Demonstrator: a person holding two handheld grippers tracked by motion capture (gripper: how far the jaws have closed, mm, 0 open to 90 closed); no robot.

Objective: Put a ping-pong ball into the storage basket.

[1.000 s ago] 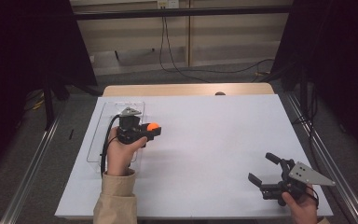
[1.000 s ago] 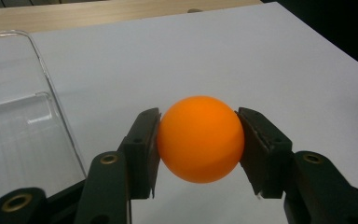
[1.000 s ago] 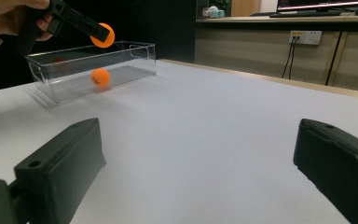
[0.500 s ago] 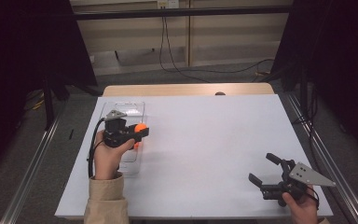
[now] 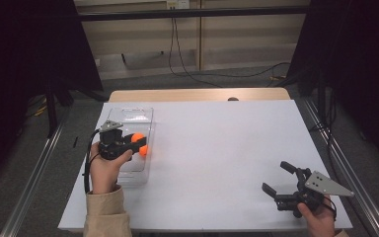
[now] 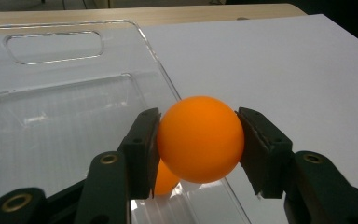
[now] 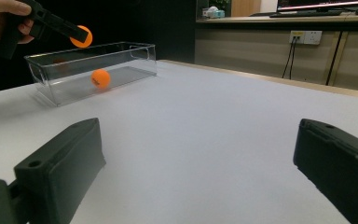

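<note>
Two orange table-tennis balls are on record. One smooth orange plastic ball [image 6: 199, 138] is clamped between the black jaws of the left gripper [image 5: 139, 144], both pads pressing on its sides. In the high view this held ball sits above the right long wall of a clear rectangular plastic bin [image 5: 148, 116], at the wall's near half. The right gripper view places it above the bin's rim, clear of the plastic. The second orange ball [image 7: 101, 78] lies on the bin's floor; in the left gripper view part of it is visible just below the held ball, behind the left jaw.

The bin stands on the left part of a white sheet covering the table [image 5: 227, 148], its long axis running away from the person. A cut-out handle slot shows at its far end in the left gripper view.

The right gripper [image 5: 276, 178] rests low at the near right corner of the sheet, well apart from the bin. Its jaws stand wide apart with nothing between them.
</note>
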